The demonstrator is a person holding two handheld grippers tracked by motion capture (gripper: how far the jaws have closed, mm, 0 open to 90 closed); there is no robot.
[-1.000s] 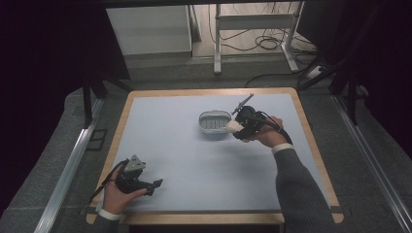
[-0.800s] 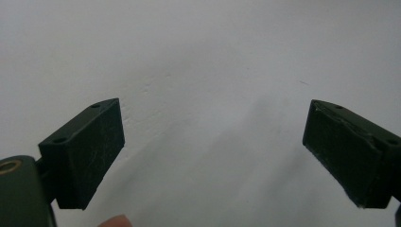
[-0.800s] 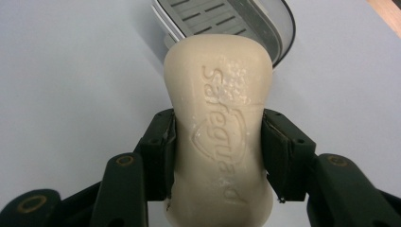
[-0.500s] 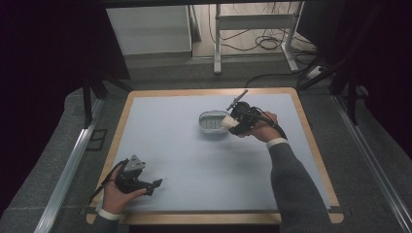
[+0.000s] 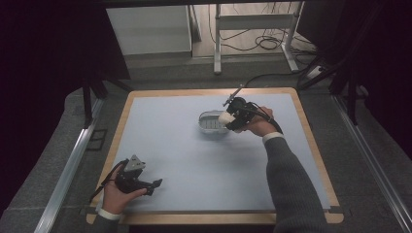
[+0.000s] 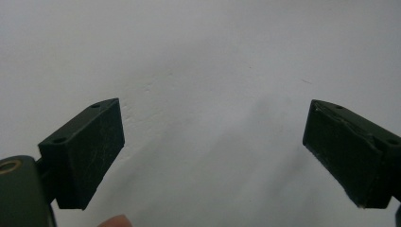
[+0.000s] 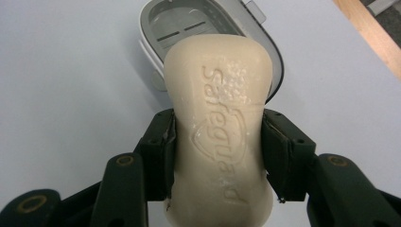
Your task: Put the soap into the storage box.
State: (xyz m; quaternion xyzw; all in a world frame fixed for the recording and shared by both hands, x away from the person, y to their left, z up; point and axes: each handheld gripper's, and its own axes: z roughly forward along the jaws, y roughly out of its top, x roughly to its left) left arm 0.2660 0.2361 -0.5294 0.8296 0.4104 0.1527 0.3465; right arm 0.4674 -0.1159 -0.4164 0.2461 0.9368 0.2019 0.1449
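Pale blue mat [image 5: 194, 160] on a wood-edged table [image 5: 311, 141]; dark room, metal frame [image 5: 252, 29] and cables [image 5: 262, 43] on the floor beyond.

Left gripper [image 5: 145, 183] rests at the near left corner, hand on it, jaws wide apart over bare mat, nothing between.

Right gripper [image 7: 217, 151] is reached out mid-table, sleeve extended, jaws clamped on a cream soap [image 7: 218, 127] stamped "Safeguard". Soap hangs at the right edge of the grey dish [image 5: 210, 121], over its rim.

Since a second ago: right hand has edged left and farther out toward the dish; left unmoved.
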